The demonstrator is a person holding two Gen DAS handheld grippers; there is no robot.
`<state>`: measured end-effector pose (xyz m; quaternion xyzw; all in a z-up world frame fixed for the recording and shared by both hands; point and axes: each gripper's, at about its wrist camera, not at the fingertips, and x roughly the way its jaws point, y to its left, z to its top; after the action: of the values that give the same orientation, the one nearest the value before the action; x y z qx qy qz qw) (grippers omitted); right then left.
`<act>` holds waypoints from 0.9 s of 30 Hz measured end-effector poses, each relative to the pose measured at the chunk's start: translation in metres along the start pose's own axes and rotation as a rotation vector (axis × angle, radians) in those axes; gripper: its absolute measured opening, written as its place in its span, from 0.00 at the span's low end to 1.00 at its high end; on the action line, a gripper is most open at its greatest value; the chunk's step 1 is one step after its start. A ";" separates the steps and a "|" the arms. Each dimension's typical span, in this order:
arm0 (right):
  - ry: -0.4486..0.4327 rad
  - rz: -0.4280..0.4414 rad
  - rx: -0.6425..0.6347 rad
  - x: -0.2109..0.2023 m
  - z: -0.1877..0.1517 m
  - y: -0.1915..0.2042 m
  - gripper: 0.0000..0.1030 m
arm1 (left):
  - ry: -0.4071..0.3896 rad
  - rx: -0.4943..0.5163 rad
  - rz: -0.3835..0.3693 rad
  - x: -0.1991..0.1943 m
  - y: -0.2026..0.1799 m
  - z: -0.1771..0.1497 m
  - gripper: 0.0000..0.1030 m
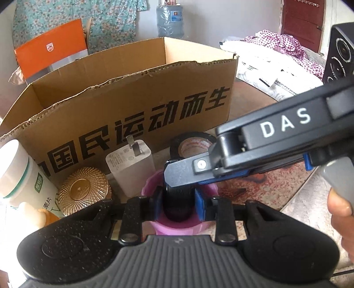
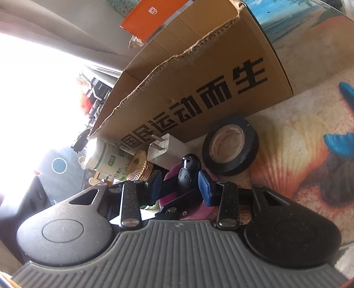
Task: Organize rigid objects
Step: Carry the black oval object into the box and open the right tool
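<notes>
Black key fob (image 2: 187, 175) between both grippers' jaws

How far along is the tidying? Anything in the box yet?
Barely started: the brown cardboard box shows nothing inside from here. In hand: the left gripper pinches a black key fob at the pink cup. Left: black tape roll, white charger, gold ribbed lid, white jar.

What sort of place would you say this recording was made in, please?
Most likely a lived-in home: a large blue water-cooler bottle stands by the wall, patterned purple-and-white bedding is piled behind the brown cardboard box, and a floral garment hangs behind.
</notes>
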<state>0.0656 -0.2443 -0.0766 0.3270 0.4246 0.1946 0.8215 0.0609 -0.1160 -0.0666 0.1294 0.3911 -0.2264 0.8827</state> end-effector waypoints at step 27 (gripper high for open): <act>-0.174 0.140 -0.119 -0.054 0.041 0.075 0.27 | -0.234 -0.005 0.105 -0.110 0.022 0.066 0.30</act>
<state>0.0661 -0.2385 0.0247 0.3222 0.3156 0.2470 0.8576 0.0483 -0.0910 0.0600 0.1202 0.2789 -0.1924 0.9332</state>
